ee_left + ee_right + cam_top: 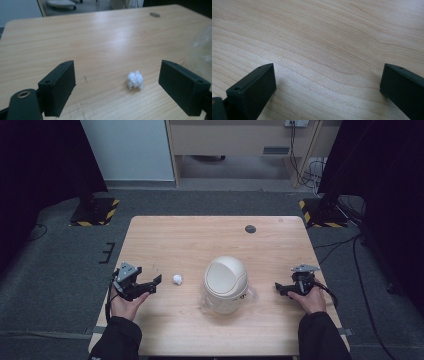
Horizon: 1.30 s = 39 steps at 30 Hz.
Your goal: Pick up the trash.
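Note:
A small crumpled white paper ball lies on the wooden table, left of a cream domed bin with a swing lid and a clear liner. My left gripper rests at the table's left, open, pointing toward the ball a short way off. In the left gripper view the ball lies on the wood ahead of the spread jaws, nearer the right one, untouched. My right gripper sits right of the bin, open, with bare wood between its jaws.
A dark round cable grommet is set in the table near the far edge. The clear liner edge of the bin shows at the right in the left gripper view. Grey carpet, stand bases and cables surround the table.

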Available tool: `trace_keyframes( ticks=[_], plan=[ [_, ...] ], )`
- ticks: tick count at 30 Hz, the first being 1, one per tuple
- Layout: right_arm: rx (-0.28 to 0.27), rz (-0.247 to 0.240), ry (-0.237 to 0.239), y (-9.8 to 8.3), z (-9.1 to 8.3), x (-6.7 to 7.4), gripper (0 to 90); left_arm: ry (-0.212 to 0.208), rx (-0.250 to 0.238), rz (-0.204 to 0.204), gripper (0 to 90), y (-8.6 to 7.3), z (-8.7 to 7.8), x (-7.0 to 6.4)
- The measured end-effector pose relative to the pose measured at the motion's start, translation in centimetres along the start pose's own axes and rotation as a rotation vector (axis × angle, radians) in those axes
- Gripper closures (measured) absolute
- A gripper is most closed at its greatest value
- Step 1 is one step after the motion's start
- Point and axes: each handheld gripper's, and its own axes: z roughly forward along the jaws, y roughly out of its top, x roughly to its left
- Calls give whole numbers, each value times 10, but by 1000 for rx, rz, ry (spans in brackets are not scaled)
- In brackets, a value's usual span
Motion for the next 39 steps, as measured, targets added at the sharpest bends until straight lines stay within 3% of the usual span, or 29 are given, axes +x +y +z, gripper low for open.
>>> trace_keyframes(
  ticks=[7,12,18,19,31,39],
  plan=[
    [0,-1,0,0,0,0,6,-55,-99,19,152,18,-11,-17],
    [-1,-3,1,0,0,0,7,-103,-144,1,154,28,-15,-27],
    [-1,-3,1,0,0,0,7,-145,-161,10,154,41,-15,-43],
    [-1,-4,1,0,0,0,7,-174,-170,10,152,44,-13,-50],
    [-1,-7,3,0,0,0,7,-269,-151,55,149,58,9,-85],
    [-1,-7,3,0,0,0,7,-328,-89,91,144,54,26,-110]
  ],
)
